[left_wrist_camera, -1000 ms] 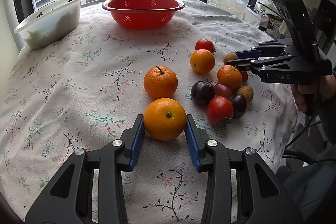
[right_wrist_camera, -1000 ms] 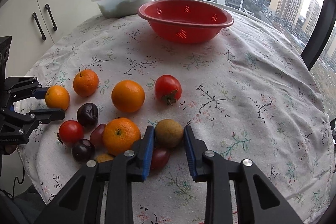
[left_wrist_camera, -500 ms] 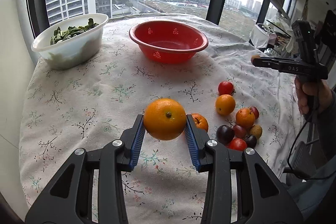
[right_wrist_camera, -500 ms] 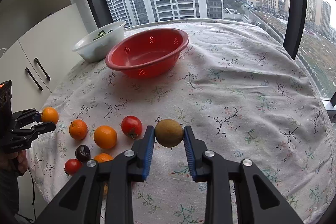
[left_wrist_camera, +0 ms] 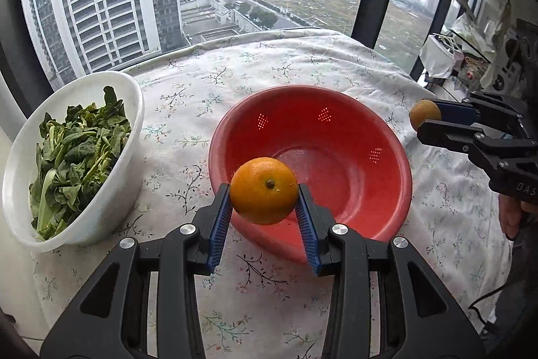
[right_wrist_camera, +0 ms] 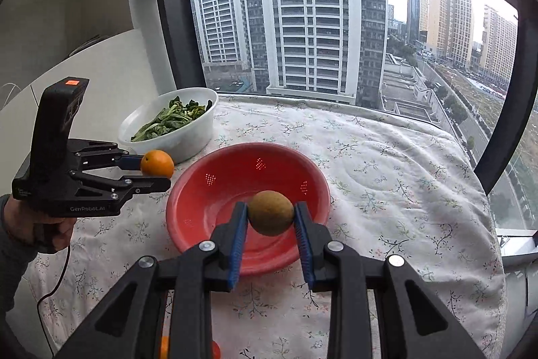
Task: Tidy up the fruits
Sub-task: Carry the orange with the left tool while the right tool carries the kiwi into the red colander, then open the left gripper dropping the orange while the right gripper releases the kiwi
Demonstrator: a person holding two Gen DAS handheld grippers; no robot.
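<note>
1. Left gripper is clamping an orange between its blue pads, hanging over the near rim of the red colander.
2. Right gripper is pinching a brown round fruit above the same colander, which is holding nothing.
3. White bowl of leafy greens is sitting just left of the colander.
4. Floral tablecloth is covering the round table; big windows behind are showing high-rise blocks.
5. Both grippers are pointing down and forward; a hand is gripping the left handle.
</note>
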